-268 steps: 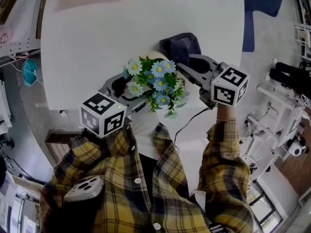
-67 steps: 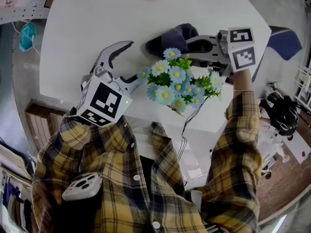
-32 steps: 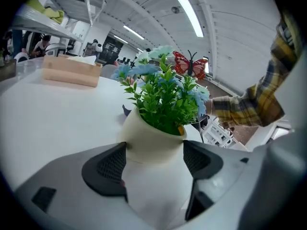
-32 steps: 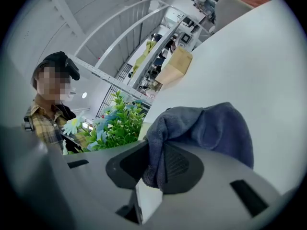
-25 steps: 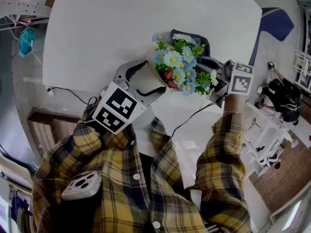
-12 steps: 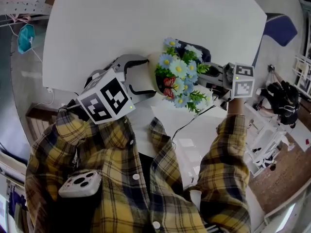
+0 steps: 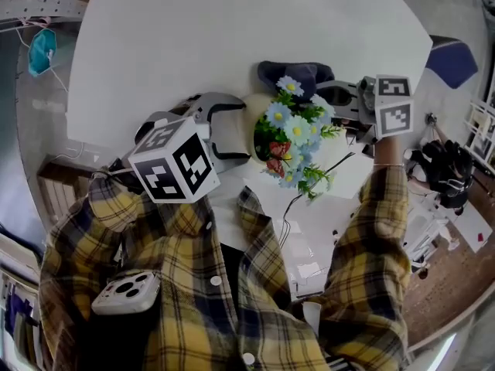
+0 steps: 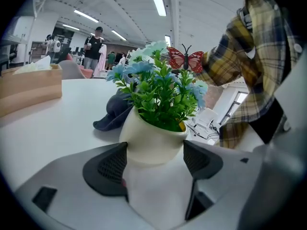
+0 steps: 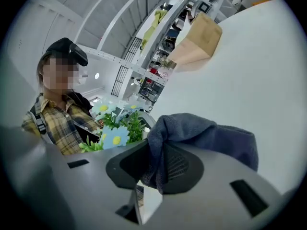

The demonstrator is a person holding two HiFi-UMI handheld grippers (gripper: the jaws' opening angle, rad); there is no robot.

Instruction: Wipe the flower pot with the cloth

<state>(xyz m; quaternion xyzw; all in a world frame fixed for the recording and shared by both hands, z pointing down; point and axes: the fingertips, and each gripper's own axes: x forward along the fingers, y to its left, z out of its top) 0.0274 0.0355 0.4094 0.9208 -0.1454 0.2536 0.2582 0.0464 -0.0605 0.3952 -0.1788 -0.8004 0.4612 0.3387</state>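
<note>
Near the table's (image 7: 193, 37) front edge, the cream flower pot (image 7: 255, 134) (image 8: 153, 143) sits between the jaws of the left gripper (image 7: 244, 132) (image 8: 154, 159). The two ribbed pads press its sides just below the bulging rim. From the head view the pot looks tipped, with its mouth turned toward the right gripper. I cannot tell whether its base touches the tabletop.

Out of the pot rise green leaves and pale blue daisies (image 7: 294, 134) (image 8: 153, 87) with yellow centres, and a red butterfly ornament (image 8: 184, 60) stands among them.

Just beyond the blooms lies the dark blue-grey cloth (image 7: 298, 76) (image 9: 201, 138) (image 8: 112, 114), bunched on the white surface. The right gripper (image 7: 329, 103) (image 9: 156, 164) has its jaws closed tight on a fold of it — the fabric drapes over the upper jaw and hangs down between the pads. The flowers hide whether the cloth meets the pot.

Both grippers reach from yellow plaid sleeves (image 7: 363, 238), and a phone (image 7: 128, 292) shows in the shirt's chest pocket. A thin dark cable (image 7: 286, 211) trails off the table edge below the pot. Farther back a light wooden box (image 8: 29, 87) (image 9: 196, 44) stands on the table, well apart from everything else.
</note>
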